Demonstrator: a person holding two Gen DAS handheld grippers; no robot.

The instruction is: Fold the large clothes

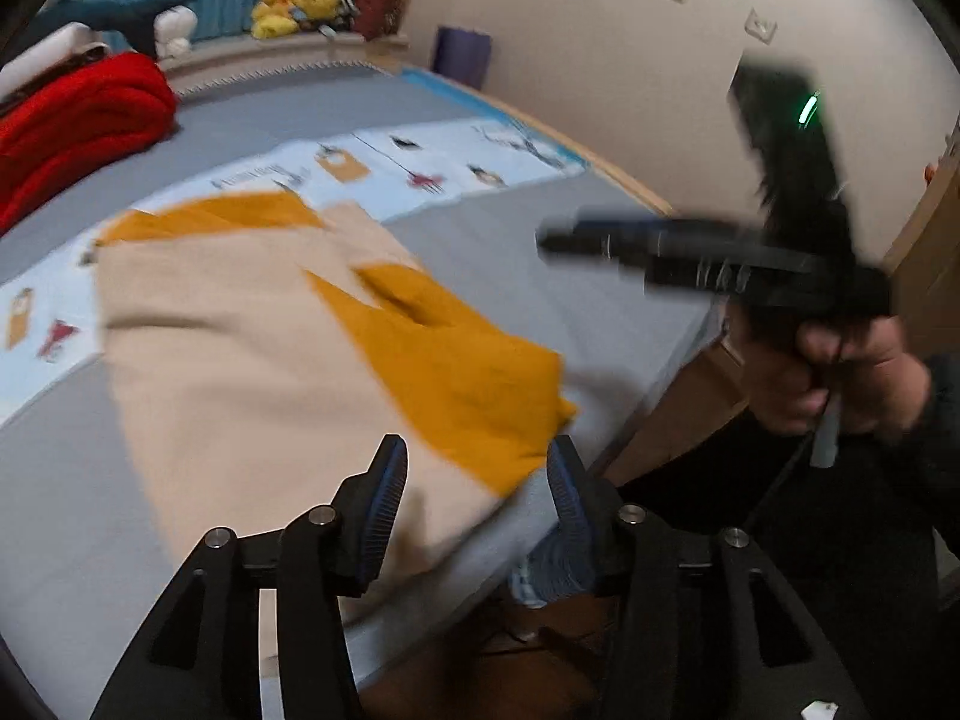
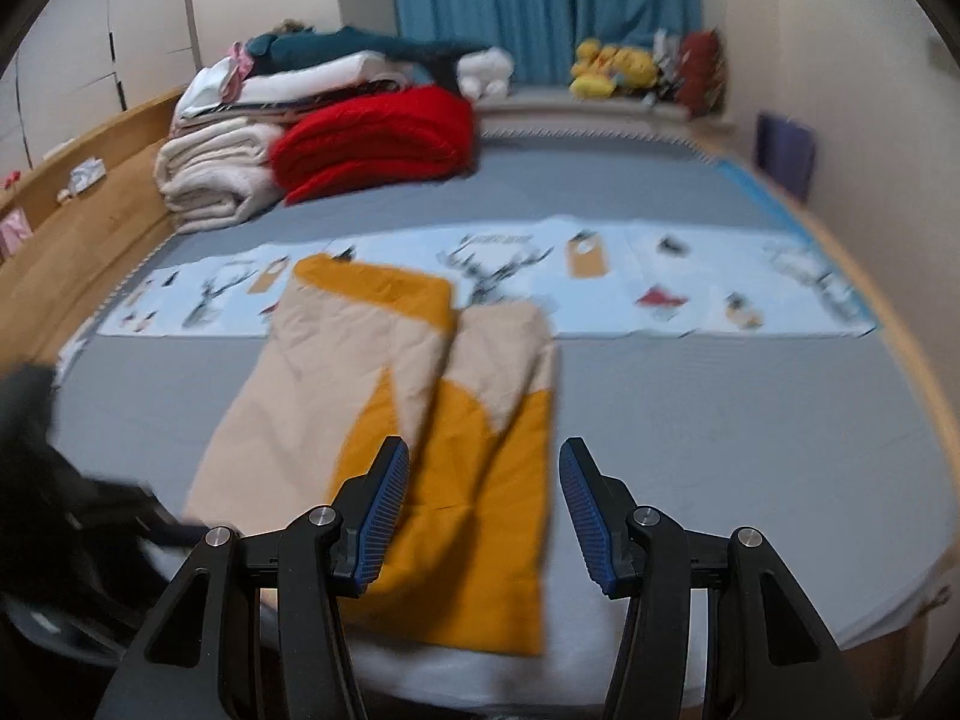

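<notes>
While the beige-and-mustard garment [image 2: 396,414] lies folded lengthwise in the centre of the right wrist view, its far end overlaps the pale blue printed strip [image 2: 690,282] that crosses the grey bed [image 2: 750,420] from left to right. Its near edge sits just short of the bed's front edge at the bottom of the frame. The right gripper [image 2: 483,504] hovers over that near end with its jaws wide apart and nothing between them. In the left wrist view the left gripper [image 1: 477,504] is likewise spread wide and empty, hanging over the garment's lower corner beside the bed's edge. The right gripper's blurred body shows at centre right there, held in a hand [image 1: 852,378] off the side of the bed. Bare grey bedding lies right of the garment in the right wrist view. A red blanket [image 2: 378,138] and stacked white linens [image 2: 216,180] fill the upper left, well apart from the garment.
</notes>
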